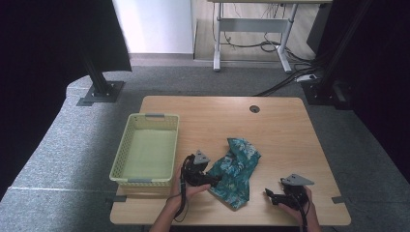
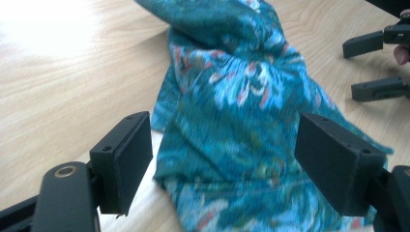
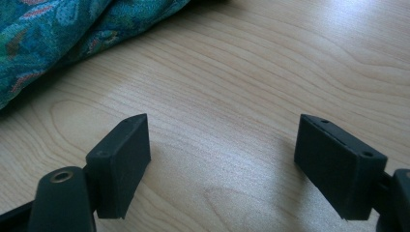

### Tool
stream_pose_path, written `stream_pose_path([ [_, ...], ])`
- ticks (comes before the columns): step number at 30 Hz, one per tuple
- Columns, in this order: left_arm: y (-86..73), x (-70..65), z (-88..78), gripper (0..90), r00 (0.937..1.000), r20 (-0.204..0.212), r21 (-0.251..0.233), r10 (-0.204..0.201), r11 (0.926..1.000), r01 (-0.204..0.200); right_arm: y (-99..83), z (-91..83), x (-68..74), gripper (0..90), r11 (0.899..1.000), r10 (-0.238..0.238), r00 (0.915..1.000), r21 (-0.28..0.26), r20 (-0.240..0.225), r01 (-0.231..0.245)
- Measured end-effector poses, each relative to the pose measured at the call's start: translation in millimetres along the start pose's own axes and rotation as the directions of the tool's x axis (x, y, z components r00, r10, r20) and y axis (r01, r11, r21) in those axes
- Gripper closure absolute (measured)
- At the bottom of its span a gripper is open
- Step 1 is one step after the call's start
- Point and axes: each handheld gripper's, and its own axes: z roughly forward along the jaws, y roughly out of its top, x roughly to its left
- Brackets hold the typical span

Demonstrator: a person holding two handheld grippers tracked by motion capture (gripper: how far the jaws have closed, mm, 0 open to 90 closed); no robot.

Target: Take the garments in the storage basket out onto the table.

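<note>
A crumpled teal cloth with a floral print lies on the wooden table, right of a pale yellow basket. My left gripper is open at the cloth's left edge; in the left gripper view its jaws stand wide apart with the cloth spread between and beyond them. My right gripper is open near the front right of the table, a little right of the cloth. In the right gripper view its jaws are over bare wood, with the cloth at the upper left. The right gripper also appears in the left gripper view.
The basket is empty and stands at the table's left side. A cable hole sits near the far edge. Beyond the table are a grey carpet, a desk frame with cables, and black stands at both sides.
</note>
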Motion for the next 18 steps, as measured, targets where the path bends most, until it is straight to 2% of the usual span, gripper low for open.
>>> stream_pose_path([
  [5,-14.7,1.2,-5.9,21.4,1.0000,-0.001,-0.001,-0.001,1.0000,0.001,-0.2,-0.3,-0.1,19.7,1.000,-0.002,1.0000,0.001,-0.002,0.002],
  [7,-19.7,1.3,-7.1,21.7,0.9999,-0.002,0.002,0.011,0.9999,-0.011,-0.2,-0.3,0.0,19.7,1.000,-0.001,1.0000,0.001,-0.001,0.001],
  [9,-21.9,-1.7,-6.9,22.4,0.9991,-0.018,0.015,0.038,0.9992,-0.038,-0.2,-0.3,0.0,19.7,1.000,-0.001,1.0000,0.001,-0.002,0.001],
  [12,-23.7,-5.3,-6.0,21.4,0.9982,-0.023,0.026,0.055,0.9982,-0.055,-0.2,-0.3,0.0,19.7,1.000,-0.002,1.0000,0.001,-0.002,0.002],
  [18,-27.0,-6.7,-3.7,21.5,0.9979,-0.027,0.029,0.059,0.9979,-0.058,-0.3,-0.4,0.0,19.7,1.000,-0.002,1.0000,0.000,-0.002,0.002],
])
